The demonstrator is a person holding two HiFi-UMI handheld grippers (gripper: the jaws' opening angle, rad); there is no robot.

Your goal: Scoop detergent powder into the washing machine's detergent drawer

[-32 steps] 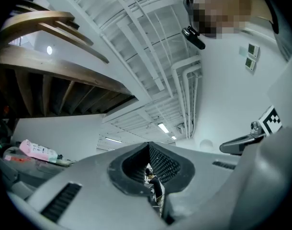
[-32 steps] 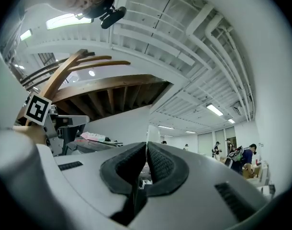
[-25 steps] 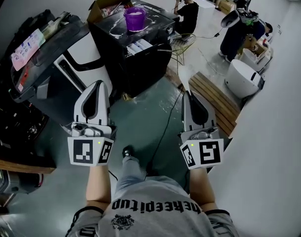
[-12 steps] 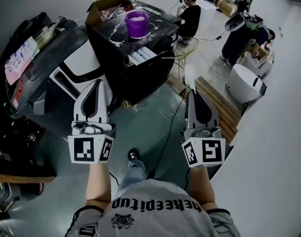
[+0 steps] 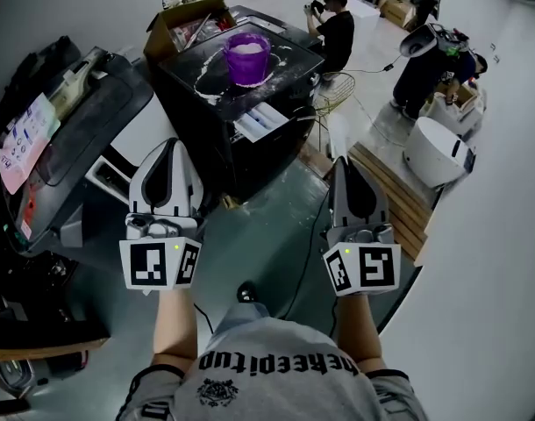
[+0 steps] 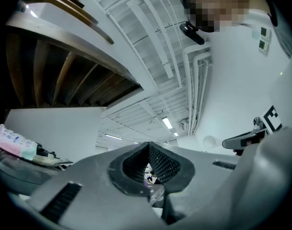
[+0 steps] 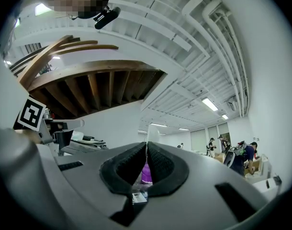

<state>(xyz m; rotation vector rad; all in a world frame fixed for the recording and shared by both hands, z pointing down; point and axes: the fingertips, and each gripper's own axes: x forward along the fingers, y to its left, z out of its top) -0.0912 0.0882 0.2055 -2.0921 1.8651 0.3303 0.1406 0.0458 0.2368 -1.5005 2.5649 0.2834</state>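
Purple tub (image 5: 247, 57): translucent plastic, smooth. Washing machine (image 5: 206, 121): glossy black casing, top dusted with powder (image 5: 217, 70). Scoop (image 7: 152, 133): smooth white plastic.

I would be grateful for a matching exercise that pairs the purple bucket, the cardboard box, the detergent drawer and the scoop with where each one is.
Things:
1. purple bucket
2. cardboard box
3. detergent drawer
4. white scoop

Places:
A. gripped in the shut right claw
B. pulled out of the front of the black washing machine
C. on top of that machine
D. at the machine's far left corner

Pairs: 1-C, 2-D, 3-B, 4-A
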